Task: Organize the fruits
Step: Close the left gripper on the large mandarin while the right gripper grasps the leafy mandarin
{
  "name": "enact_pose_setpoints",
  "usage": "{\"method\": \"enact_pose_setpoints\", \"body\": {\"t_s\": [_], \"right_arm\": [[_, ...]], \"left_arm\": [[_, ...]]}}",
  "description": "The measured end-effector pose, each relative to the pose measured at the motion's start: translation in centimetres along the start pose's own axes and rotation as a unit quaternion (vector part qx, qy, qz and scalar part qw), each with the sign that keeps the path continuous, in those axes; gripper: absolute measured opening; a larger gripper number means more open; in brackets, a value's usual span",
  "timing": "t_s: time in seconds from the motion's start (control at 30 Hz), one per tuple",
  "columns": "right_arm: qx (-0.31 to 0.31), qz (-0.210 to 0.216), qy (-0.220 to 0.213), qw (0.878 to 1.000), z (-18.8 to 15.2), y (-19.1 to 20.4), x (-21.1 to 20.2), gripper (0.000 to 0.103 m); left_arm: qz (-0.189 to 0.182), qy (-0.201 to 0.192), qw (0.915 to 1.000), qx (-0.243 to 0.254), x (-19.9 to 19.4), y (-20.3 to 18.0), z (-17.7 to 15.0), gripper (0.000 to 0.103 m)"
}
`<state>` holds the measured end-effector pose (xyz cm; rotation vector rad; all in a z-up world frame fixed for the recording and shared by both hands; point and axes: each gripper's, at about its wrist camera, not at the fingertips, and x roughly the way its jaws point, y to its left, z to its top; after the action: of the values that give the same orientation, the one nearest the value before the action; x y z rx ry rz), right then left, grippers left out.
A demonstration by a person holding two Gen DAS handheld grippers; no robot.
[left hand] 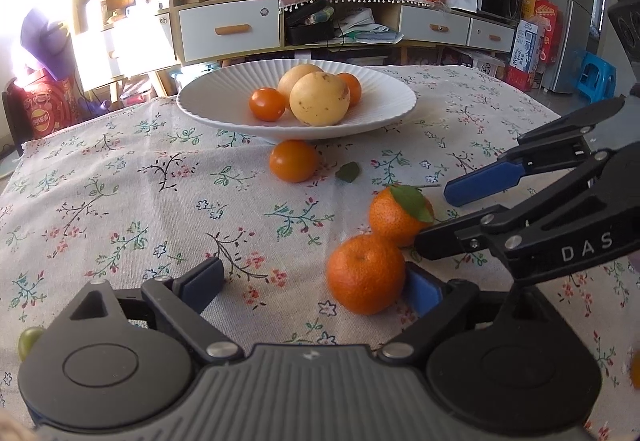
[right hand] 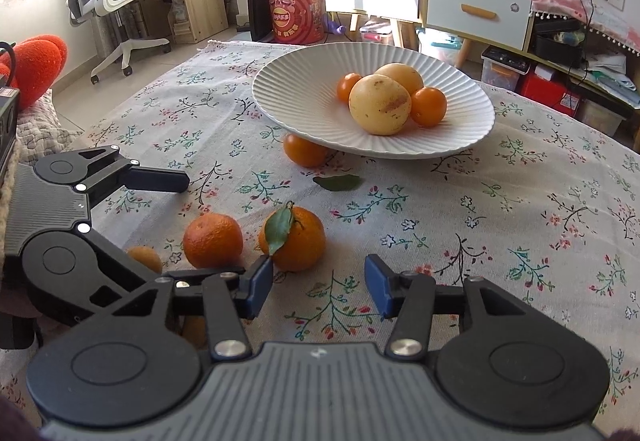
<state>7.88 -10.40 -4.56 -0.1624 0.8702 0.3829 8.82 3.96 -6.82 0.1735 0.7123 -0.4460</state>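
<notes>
While my left gripper (left hand: pixel 316 287) stands partly open low over the floral tablecloth (left hand: pixel 120 201), a plain mandarin (left hand: pixel 366 273) sits between its blue pads: the right pad (left hand: pixel 424 291) touches the fruit's side, the left pad (left hand: pixel 208 281) stands well clear, so nothing is clamped. My right gripper (right hand: pixel 318 283) is also partly open and empty; its left pad (right hand: pixel 260 283) rests just beside a leafy mandarin (right hand: pixel 294 239), and I cannot tell whether they touch.

Going by size, the cloth is coarse woven linen printed with small sprigs. On it sits a wide, shallow white plate (right hand: pixel 304 81) with fine radial ribs. It holds two matte, speckled yellow fruits (right hand: pixel 380 105) and two glossy little orange ones (right hand: pixel 429 106). A third glossy orange fruit (left hand: pixel 294 161) lies on the cloth, tucked against the plate's near edge. The two mandarins have dimpled peel and touch each other. A loose green leaf (left hand: pixel 348 172) lies flat between them and the plate.

In the right wrist view a small orange fruit (right hand: pixel 145 259) is half hidden behind the left gripper's linkage. A pale green round thing (left hand: pixel 29 339) peeks out beside my left gripper's housing; I cannot make out what it is.
</notes>
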Motion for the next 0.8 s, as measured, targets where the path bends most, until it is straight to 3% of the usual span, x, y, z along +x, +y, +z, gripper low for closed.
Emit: {"method": "enact_pose_setpoints", "body": {"t_s": [0.1,0.27,0.8], "right_arm": [[0.000,0.005,-0.002,1.000,0.2,0.0,0.0,0.048],[-0.003,0.008,-0.003,1.000,0.5,0.0,0.3,0.048],[-0.006,0.016,0.003,1.000,1.2,0.8,1.5,0.044]], "left_arm": [[-0.009,0.003,0.9999,0.006,-0.4,-0.5,0.3,0.029],[-0.012,0.007,0.9998,0.012,-0.5,-1.2,0.5,0.002],[-0.010,0.050,0.9986,-0.008,-0.8,-0.6,1.3,0.000]]}}
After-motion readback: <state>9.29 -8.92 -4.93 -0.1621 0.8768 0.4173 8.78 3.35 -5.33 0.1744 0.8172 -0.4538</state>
